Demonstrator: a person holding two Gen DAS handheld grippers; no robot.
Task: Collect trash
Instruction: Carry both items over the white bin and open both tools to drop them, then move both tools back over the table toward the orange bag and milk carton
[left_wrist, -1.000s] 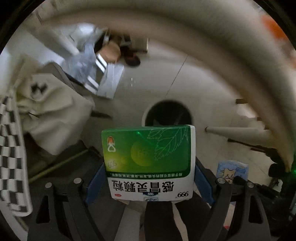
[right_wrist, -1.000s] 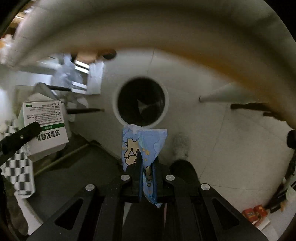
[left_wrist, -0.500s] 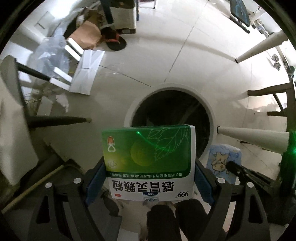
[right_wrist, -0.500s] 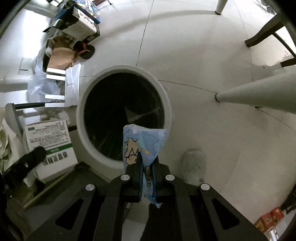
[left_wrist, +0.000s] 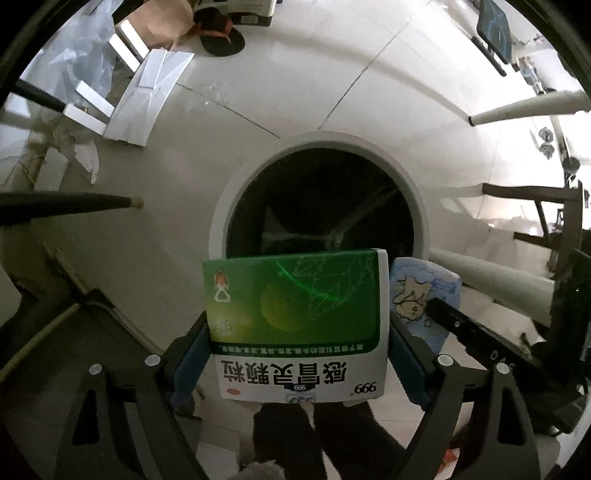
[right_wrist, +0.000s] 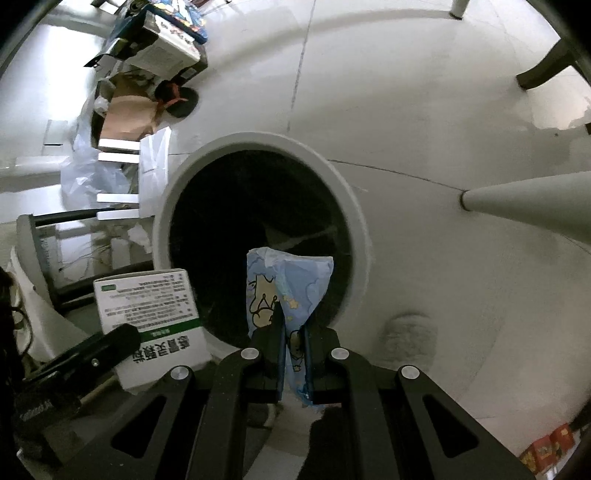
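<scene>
My left gripper (left_wrist: 295, 332) is shut on a green and white medicine box (left_wrist: 295, 317), held above the near rim of a round white trash bin (left_wrist: 221, 192) with a dark inside. My right gripper (right_wrist: 294, 325) is shut on a blue cartoon-printed wrapper (right_wrist: 288, 288), also held over the bin (right_wrist: 354, 206). The box (right_wrist: 147, 310) and a left finger (right_wrist: 92, 354) show at the lower left of the right wrist view. The wrapper (left_wrist: 421, 295) and a right finger (left_wrist: 472, 332) show at the right of the left wrist view.
The floor is pale tile. Cardboard, plastic bags and white boards (left_wrist: 147, 92) lie at the far left. Boxes and a dark shoe (right_wrist: 173, 99) lie beyond the bin. White table legs (right_wrist: 535, 203) and dark chair legs (left_wrist: 66, 206) stand around.
Both grippers have moved forward and down towards the bin, which now looks much larger. The table edge that filled the top of both views is gone. Both holds are unchanged.
</scene>
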